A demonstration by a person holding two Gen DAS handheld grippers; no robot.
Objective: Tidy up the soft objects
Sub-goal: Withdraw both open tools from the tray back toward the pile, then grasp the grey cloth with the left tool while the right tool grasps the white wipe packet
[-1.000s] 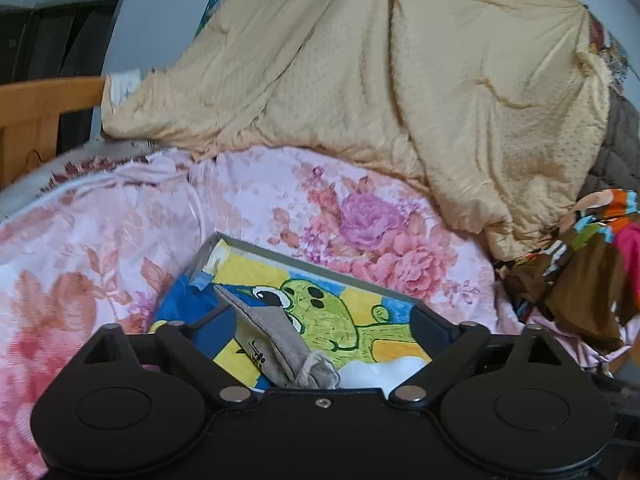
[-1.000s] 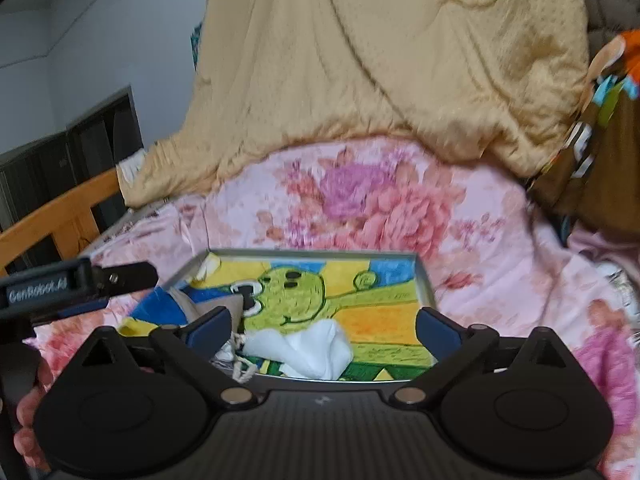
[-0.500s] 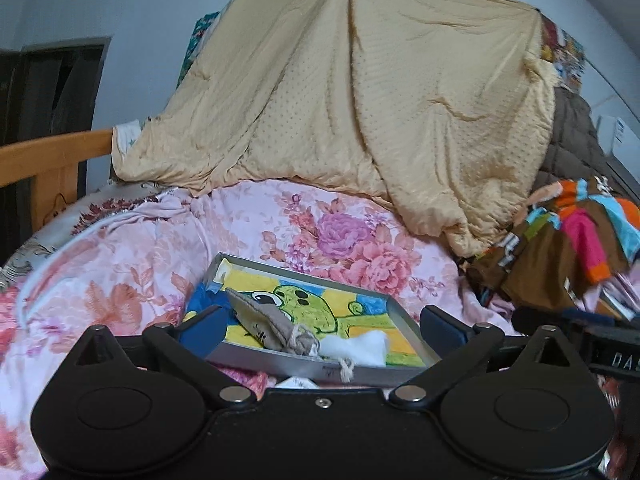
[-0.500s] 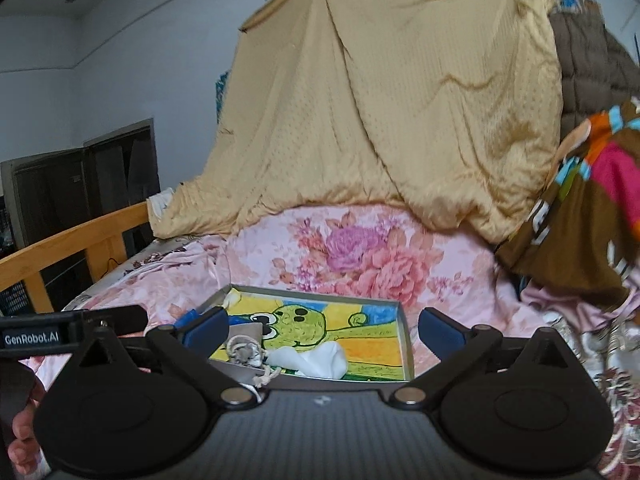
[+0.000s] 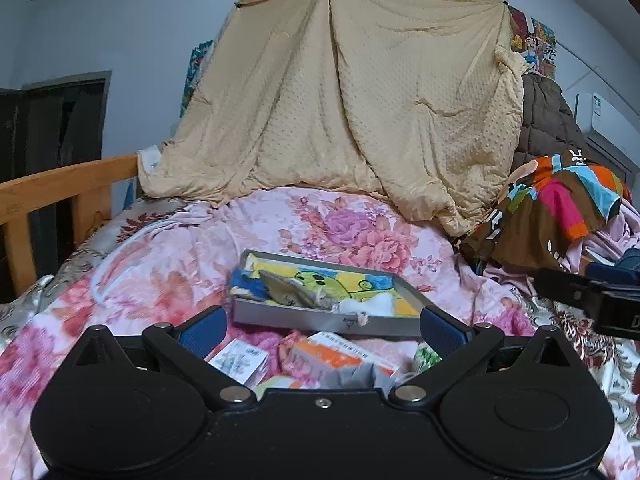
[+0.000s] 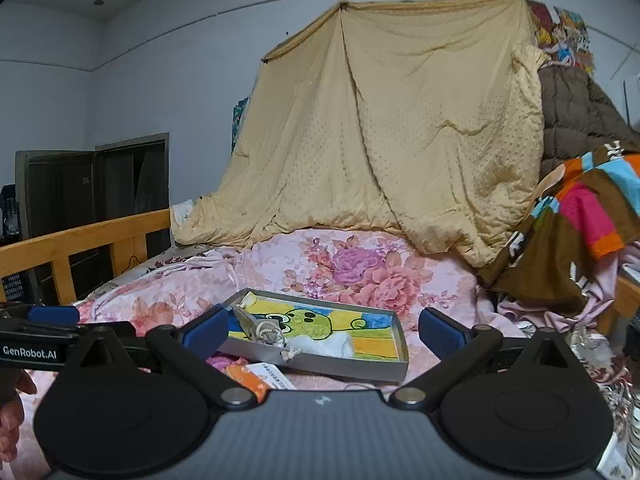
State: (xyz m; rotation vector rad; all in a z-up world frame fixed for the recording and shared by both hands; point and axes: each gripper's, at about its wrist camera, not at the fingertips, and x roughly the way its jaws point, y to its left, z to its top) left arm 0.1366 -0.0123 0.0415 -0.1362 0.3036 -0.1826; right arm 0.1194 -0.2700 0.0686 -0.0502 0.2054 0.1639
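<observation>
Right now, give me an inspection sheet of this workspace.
Surface: bed with a pink floral quilt.
Job's things: grey tray with a cartoon lining lies on the quilt; a grey pouch and a white cloth lie inside it.
Clutter: small boxes on the quilt in front of the tray; colourful clothes heaped at the right.
Grippers: left gripper open, empty; right gripper open, empty.
Cables: white cord lies looped on the quilt at the left.
Surroundings: beige blanket hung on the wall, wooden bed rail, dark door.
</observation>
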